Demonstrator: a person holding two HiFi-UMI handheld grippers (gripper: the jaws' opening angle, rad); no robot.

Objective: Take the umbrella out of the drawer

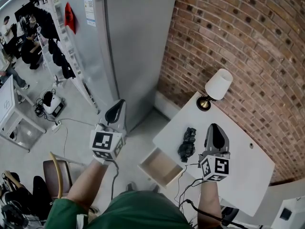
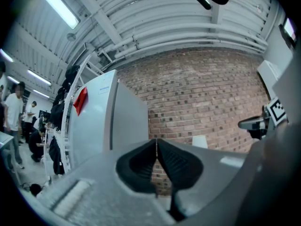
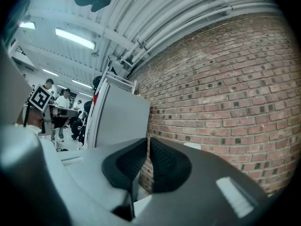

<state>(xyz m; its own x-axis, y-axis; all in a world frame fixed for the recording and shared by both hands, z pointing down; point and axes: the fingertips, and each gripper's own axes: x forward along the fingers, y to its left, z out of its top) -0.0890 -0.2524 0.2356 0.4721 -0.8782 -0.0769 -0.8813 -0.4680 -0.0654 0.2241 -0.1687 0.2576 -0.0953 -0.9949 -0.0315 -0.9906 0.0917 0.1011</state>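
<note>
Lying on the white table (image 1: 238, 162), the folded black umbrella (image 1: 187, 143) sits between the lamp (image 1: 218, 85) and the open drawer (image 1: 161, 167). Left gripper (image 1: 116, 111) and right gripper (image 1: 216, 135) both have jaws pressed together, holding nothing.

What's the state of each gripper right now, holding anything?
Left gripper: closed, holding nothing.
Right gripper: closed, holding nothing.

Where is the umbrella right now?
In the head view, the black folded umbrella lies on the white table, right of centre, between the open drawer and the lamp, just left of the right claw.
</note>
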